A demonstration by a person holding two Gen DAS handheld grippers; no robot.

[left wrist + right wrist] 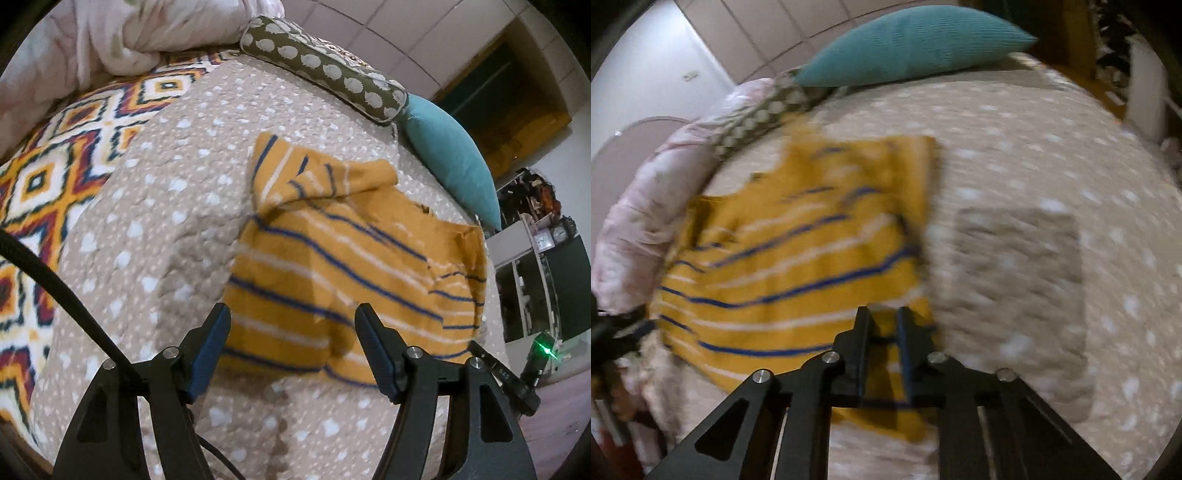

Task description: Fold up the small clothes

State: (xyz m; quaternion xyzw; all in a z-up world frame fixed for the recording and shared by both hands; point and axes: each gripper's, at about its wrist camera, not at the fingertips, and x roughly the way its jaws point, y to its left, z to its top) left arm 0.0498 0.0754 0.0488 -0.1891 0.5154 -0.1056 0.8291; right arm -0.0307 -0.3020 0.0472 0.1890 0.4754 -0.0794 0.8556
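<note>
Left wrist view, nearest the lens: the left gripper (293, 330) stands with its two fingers spread wide, nothing between the pads, poised over the near edge of the mustard striped garment (332, 266). A black cable (55, 284) runs up the left side of the frame. The garment, yellow-orange with blue and white stripes, lies partly folded on the beige dotted bedspread (166, 221), one flap turned over at its far end and a ragged edge on its right side. Beyond it, a patterned diamond-print blanket (55, 166) covers the left part of the bed, with a pale pink quilt (110, 37) bunched behind. A brown bolster with pale spots (325, 70) and a teal cushion (454, 158) lie along the far edge; a dark unit with a green light (543, 347) stands off the bed at right. Right wrist view, blurred: the right gripper (882, 325) has its fingers drawn nearly together over the garment's near corner; cloth shows in the narrow gap, but whether the pads actually pinch it cannot be told. The garment (798, 251) spreads away to the left, with the bedspread (1052, 166) and the teal cushion (912, 44) beyond.
</note>
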